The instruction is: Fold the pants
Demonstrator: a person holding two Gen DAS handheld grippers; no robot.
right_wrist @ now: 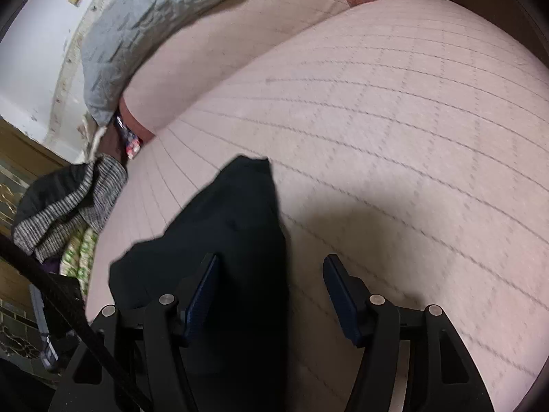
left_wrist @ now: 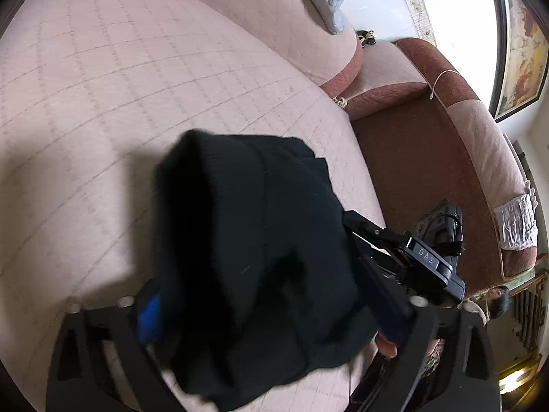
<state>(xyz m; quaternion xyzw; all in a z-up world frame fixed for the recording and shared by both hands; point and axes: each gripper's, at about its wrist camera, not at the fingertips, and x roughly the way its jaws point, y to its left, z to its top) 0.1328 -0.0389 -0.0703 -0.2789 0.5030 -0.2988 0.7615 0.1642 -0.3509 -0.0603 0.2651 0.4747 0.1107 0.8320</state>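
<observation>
The black pants [left_wrist: 247, 257] hang bunched in front of the left wrist camera, above the pink quilted sofa cushion [left_wrist: 137, 103]. My left gripper [left_wrist: 267, 316] is mostly hidden by the cloth; its blue pads [left_wrist: 149, 319] stand on either side of the fabric, so it looks shut on the pants. In the right wrist view the pants [right_wrist: 236, 240] lie over the cushion [right_wrist: 411, 137] and between the fingers. My right gripper [right_wrist: 271, 295] is open, its blue pads [right_wrist: 202, 292] wide apart, with cloth against the left pad. The right gripper also shows in the left wrist view [left_wrist: 411, 261].
A grey quilted pillow [right_wrist: 154, 24] lies at the sofa back. A grey knitted garment [right_wrist: 68, 202] sits at the cushion's left edge. A red-brown armchair [left_wrist: 429, 130] with a white cloth [left_wrist: 518, 223] stands to the right. A framed picture [left_wrist: 521, 44] hangs on the wall.
</observation>
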